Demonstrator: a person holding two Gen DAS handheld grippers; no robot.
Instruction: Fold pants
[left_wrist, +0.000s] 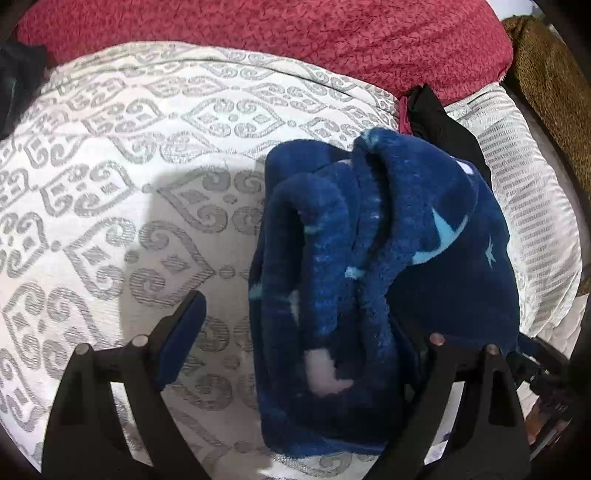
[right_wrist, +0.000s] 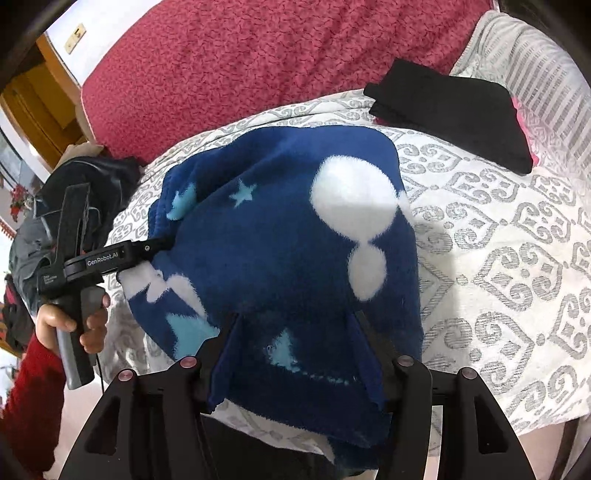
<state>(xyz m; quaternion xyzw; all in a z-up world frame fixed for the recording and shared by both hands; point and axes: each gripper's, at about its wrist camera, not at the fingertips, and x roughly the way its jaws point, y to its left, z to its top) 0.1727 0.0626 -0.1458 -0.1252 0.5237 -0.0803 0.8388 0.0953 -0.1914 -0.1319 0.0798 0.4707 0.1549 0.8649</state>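
White bedding (left_wrist: 122, 177) with a grey scroll pattern covers the bed, and the blue fleece pants (right_wrist: 280, 258) lie bunched in a thick fold in the middle of it. Between the fingers of the right gripper (right_wrist: 295, 332) sits the near edge of that fleece, the two pads closed on a wide wad of it. The left gripper (left_wrist: 295, 321) stands with its jaws spread wide; its left finger (left_wrist: 184, 325) hangs over bare bedding, clear of the cloth, while the other is hidden behind the folded bundle (so I cannot tell whether it touches). From the right wrist view, a hand (right_wrist: 70, 321) in a red sleeve (right_wrist: 29, 391) holds that left tool's handle. Farther back lies a folded black garment (right_wrist: 454, 110), then a fuzzy red blanket (right_wrist: 258, 55) along the bed's far side.
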